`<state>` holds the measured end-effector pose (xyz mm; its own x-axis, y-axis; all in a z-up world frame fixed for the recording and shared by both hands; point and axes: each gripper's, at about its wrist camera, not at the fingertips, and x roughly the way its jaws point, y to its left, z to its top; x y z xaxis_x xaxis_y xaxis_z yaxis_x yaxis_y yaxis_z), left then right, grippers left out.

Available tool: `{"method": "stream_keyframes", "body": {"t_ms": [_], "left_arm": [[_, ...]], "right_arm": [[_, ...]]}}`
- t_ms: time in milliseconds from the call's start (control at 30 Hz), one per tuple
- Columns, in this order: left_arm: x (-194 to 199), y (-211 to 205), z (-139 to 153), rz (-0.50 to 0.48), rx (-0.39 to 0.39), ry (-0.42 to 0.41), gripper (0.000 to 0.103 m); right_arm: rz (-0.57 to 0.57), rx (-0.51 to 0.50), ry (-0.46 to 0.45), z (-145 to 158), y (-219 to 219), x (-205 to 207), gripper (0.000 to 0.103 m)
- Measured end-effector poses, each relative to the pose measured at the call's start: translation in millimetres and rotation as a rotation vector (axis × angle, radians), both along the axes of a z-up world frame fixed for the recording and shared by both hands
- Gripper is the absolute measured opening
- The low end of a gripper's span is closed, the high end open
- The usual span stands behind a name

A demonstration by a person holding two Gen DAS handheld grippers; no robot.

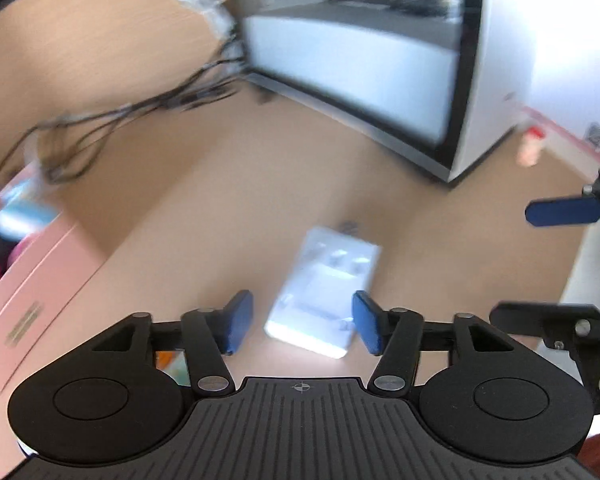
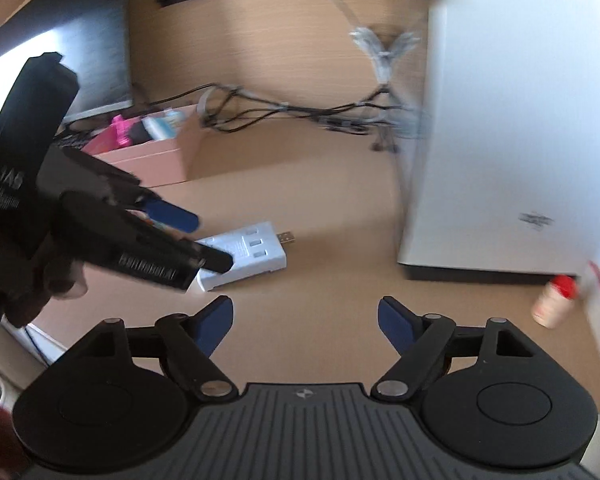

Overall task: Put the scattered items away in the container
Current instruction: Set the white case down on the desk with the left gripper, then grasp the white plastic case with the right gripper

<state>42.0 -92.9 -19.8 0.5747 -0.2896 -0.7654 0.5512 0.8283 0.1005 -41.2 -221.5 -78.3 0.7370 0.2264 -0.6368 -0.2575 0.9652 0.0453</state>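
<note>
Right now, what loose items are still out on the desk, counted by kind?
White charger: 1
Red-capped bottle: 1
Total: 2
What lies in the pink box is not counted, nor the cables by the wall.

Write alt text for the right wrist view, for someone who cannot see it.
A white battery charger lies flat on a wooden desk, with the left gripper reaching over its near end and the right gripper empty, jaws apart. A pink box of items sits behind; a small red-capped bottle lies far right.
</note>
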Motion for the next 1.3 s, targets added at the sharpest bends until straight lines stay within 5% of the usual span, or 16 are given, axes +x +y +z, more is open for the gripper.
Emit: {"method": "stream_keyframes", "body": {"t_ms": [133,300,433,767,967,1100,1300], "left_arm": [[-13.4,45.8,16.2,0.139,-0.105,0.022,0.096],[-25.6,100.1,19.8,0.442,-0.124,0.097,0.098],[-36.4,126.9,17.7,0.566,-0.158,0.108,0.098],[-65.4,152.0,23.8,0.651,-0.194,0.062,0.100],[-62.6,161.2,24.2,0.685,-0.232,0.066,0.101],[-55.7,149.0,18.8,0.644,-0.233,0.103,0.101],[-60.0,138.0,16.1,0.618,-0.191,0.115,0.101]], "right_arm": [[0.121,-0.030,-0.010,-1.8,31.8,12.0,0.083],[0.222,-0.073,-0.015,-3.9,70.1,21.1,0.086],[0.276,-0.109,-0.038,-5.7,91.2,22.5,0.086],[0.314,-0.101,-0.074,0.3,109.6,31.7,0.087],[0.226,-0.112,-0.062,-1.7,82.4,46.8,0.087],[0.230,-0.054,-0.043,-9.1,62.3,54.2,0.101],[0.216,-0.050,-0.017,-28.3,66.0,68.6,0.101]]}}
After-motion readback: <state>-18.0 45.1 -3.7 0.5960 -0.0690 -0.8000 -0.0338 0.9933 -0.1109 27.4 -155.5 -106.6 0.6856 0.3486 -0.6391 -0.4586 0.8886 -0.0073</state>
